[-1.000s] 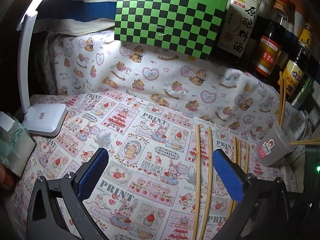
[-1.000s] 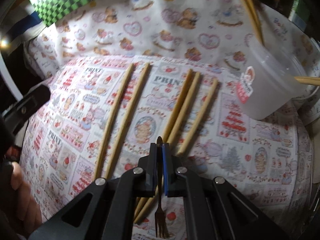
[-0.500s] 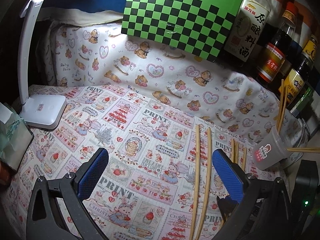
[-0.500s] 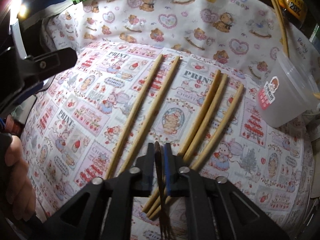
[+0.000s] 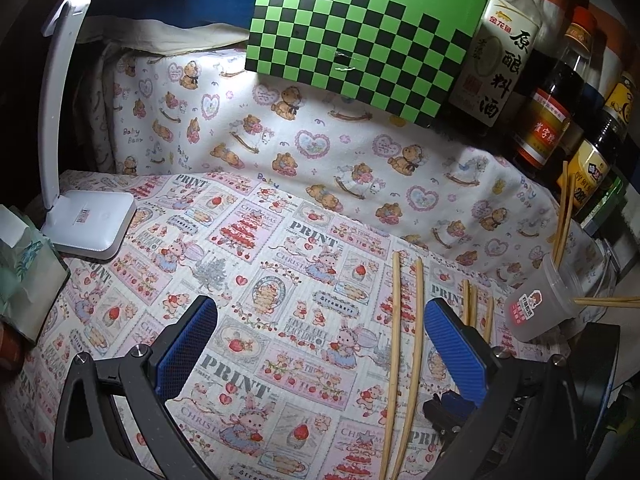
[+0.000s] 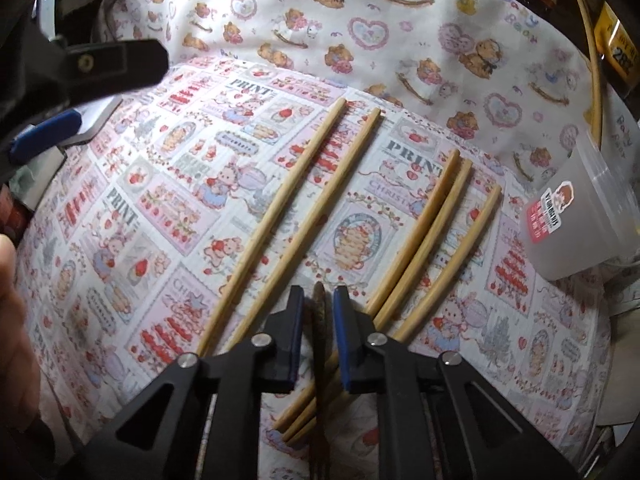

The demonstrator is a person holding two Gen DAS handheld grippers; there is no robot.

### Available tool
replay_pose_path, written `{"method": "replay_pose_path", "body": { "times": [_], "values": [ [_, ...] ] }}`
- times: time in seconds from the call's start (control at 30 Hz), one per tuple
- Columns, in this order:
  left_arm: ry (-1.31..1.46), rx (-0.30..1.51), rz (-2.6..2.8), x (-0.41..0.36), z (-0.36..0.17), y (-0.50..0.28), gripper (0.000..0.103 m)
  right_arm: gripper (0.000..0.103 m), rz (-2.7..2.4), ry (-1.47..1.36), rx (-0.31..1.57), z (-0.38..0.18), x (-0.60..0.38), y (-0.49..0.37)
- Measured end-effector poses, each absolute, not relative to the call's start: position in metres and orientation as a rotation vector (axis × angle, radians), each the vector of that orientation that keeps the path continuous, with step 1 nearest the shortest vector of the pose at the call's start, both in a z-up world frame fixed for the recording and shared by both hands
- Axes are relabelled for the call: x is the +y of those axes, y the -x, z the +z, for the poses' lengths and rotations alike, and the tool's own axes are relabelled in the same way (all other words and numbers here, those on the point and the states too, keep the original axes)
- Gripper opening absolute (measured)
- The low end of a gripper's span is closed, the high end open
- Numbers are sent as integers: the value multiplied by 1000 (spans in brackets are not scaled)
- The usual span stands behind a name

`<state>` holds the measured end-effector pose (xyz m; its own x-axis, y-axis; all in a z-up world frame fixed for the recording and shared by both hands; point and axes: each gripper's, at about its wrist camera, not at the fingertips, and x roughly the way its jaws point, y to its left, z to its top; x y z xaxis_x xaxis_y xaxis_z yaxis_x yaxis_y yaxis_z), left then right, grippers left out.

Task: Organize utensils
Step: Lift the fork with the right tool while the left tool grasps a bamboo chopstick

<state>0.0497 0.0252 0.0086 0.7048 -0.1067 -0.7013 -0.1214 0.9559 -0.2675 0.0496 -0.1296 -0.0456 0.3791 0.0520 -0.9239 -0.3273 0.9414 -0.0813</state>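
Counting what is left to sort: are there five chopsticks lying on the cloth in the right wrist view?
Yes. Five chopsticks lie on the cloth: a pair to the left and three nearer the plastic cup.

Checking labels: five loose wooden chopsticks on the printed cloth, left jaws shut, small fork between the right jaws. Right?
One error: the left gripper is open, its blue-padded jaws wide apart in the left wrist view. The five wooden chopsticks on the printed cloth and the small dark fork between the right gripper jaws stand.
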Motion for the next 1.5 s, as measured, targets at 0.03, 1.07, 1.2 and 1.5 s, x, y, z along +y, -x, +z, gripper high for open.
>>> {"method": "replay_pose_path", "body": {
  "times": [0.03,1.07,1.2,1.5],
  "values": [
    [309,792,9,25,8,-50,102,7,244,266,1159,-45,-130,-50],
    [209,1125,-274,-32,-40,-78,41,7,96,9,739,91,-228,1],
    [186,1122,-288,-37,-40,-75,41,7,64,14,703,104,-236,6],
    [85,1112,-270,-56,-46,-67,22,7,5,-38,580,146,-265,21]
  ]
}}
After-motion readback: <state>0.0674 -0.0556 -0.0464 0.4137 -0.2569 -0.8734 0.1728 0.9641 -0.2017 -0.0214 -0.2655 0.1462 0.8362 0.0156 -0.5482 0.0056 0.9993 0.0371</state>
